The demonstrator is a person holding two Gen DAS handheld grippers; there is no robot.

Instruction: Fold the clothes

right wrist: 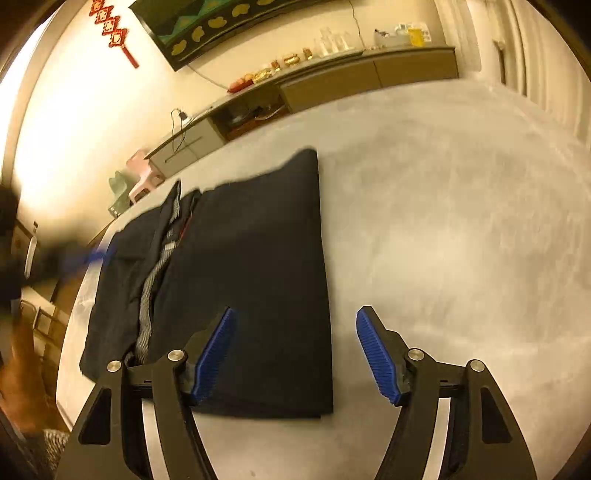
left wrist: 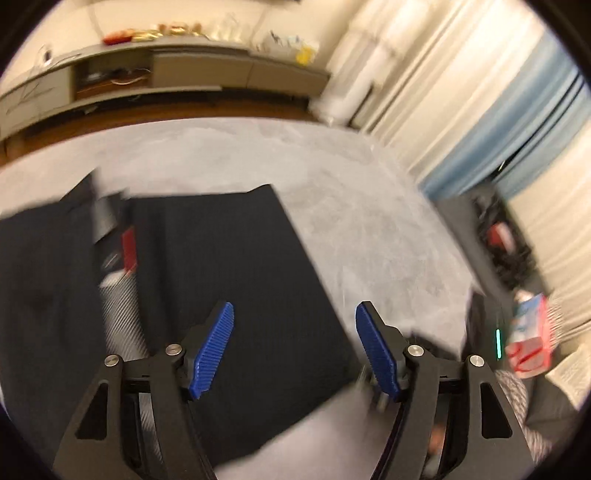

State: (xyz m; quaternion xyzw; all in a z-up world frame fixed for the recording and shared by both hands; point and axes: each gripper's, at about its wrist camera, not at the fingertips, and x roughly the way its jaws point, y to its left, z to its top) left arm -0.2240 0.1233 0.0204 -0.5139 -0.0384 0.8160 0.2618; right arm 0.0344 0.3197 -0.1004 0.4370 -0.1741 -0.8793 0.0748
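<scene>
Two grippers, both with jaws apart and nothing between the pads: left gripper (left wrist: 294, 345) above the near right corner of the dark garment (left wrist: 240, 277), right gripper (right wrist: 294, 352) above the near right edge of the same garment (right wrist: 236, 288). Garment flat on the grey cloth-covered surface (right wrist: 461, 240), toward its left side. Looks about halfway: right panel folded over into a clean rectangle with a straight right edge; left part not yet folded in, open front with striped grey lining (right wrist: 147, 306) and a red tag showing. Probably left to do: fold that side over, then halve it lengthwise, square up. Judged from layout only. No contact with fabric visible from either claw. Left wrist view only: white and blue curtains (left wrist: 498, 129) on the right, a red-and-white box (left wrist: 530, 338) plus dark clutter by the surface's edge, a green indicator light. Heavy motion blur there, so garment detail poor. Right wrist view only: full outline of the garment, collar end at far side, red knot ornament (right wrist: 110, 26) and dark framed picture (right wrist: 221, 22) on the wall, blurred dark shape with a blue streak at left, likely the other gripper, cannot confirm. Low cabinet (right wrist: 369, 70) with small items in both views.
</scene>
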